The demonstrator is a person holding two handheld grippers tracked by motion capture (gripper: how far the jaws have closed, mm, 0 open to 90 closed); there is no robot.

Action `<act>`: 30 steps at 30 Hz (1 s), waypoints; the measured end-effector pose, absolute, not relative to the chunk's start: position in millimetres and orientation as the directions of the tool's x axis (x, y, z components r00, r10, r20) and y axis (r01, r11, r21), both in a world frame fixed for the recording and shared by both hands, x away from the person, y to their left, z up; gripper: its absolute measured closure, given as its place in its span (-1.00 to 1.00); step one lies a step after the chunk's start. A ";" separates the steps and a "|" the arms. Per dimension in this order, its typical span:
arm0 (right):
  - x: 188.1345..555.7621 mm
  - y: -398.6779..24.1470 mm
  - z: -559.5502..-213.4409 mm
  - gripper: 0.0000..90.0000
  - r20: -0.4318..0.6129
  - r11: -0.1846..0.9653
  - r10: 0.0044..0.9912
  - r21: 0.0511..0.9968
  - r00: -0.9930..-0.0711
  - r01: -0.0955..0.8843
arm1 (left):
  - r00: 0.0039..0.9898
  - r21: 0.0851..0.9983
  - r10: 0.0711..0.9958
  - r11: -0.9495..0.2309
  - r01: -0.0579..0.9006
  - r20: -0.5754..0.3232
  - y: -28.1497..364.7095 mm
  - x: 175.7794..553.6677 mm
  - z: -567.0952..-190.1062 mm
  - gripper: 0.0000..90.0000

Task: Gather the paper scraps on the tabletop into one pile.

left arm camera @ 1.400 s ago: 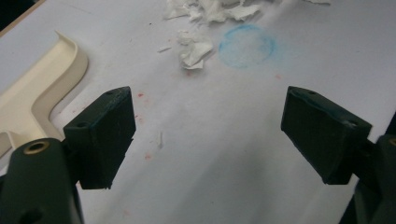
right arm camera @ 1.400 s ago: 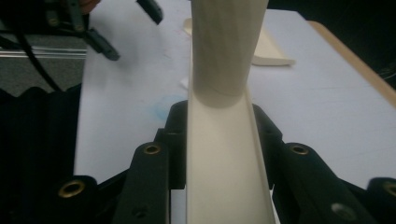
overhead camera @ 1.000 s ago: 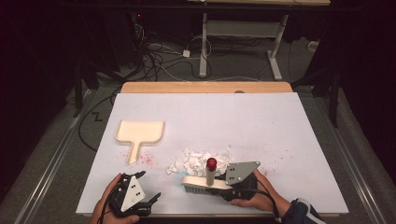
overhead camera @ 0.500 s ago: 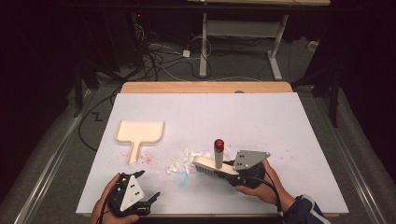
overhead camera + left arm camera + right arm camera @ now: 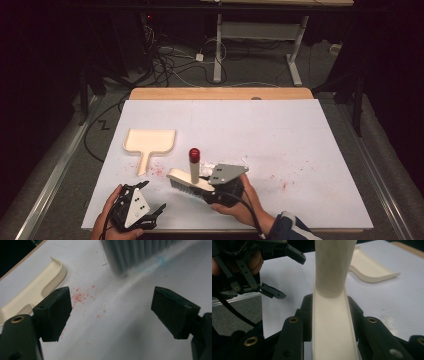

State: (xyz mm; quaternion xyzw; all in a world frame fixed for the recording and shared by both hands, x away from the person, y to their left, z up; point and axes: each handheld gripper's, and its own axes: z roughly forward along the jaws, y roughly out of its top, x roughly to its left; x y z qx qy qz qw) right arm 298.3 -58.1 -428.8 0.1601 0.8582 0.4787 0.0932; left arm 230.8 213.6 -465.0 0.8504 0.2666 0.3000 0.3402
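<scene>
My right gripper [image 5: 216, 192], low and just right of centre in the high view, is clenched on the cream back of a brush [image 5: 186, 181]; in the right gripper view I see the brush [image 5: 332, 327] squeezed between the two black jaws, its round handle rising straight up the middle of the frame. From above, the brush lies slanted toward the upper left, bristles on the white desk [image 5: 300, 135], and its upright handle ends in a red cap [image 5: 194, 152]. A few white scraps [image 5: 206, 167] lie just beside the handle, partly behind the gripper's grey plate. My left gripper [image 5: 150, 210] sits at the lower left of the high view, released, jaws spread wide with nothing between them; its own view [image 5: 110, 312] shows bare desk between the jaws and the grey bristles [image 5: 132, 252] blurred at the top centre. Red specks [image 5: 159, 170] are scattered on the desk between brush and dustpan. The cream dustpan [image 5: 149, 142] lies flat left of centre, its handle pointing toward the bottom of the frame, apart from both grippers.
</scene>
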 end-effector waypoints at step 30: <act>304.8 -111.4 -406.0 0.51 0.000 0.414 0.601 0.855 -0.800 0.311 | 0.715 0.724 0.632 -0.638 0.261 0.300 205.1 233.2 -469.5 -0.65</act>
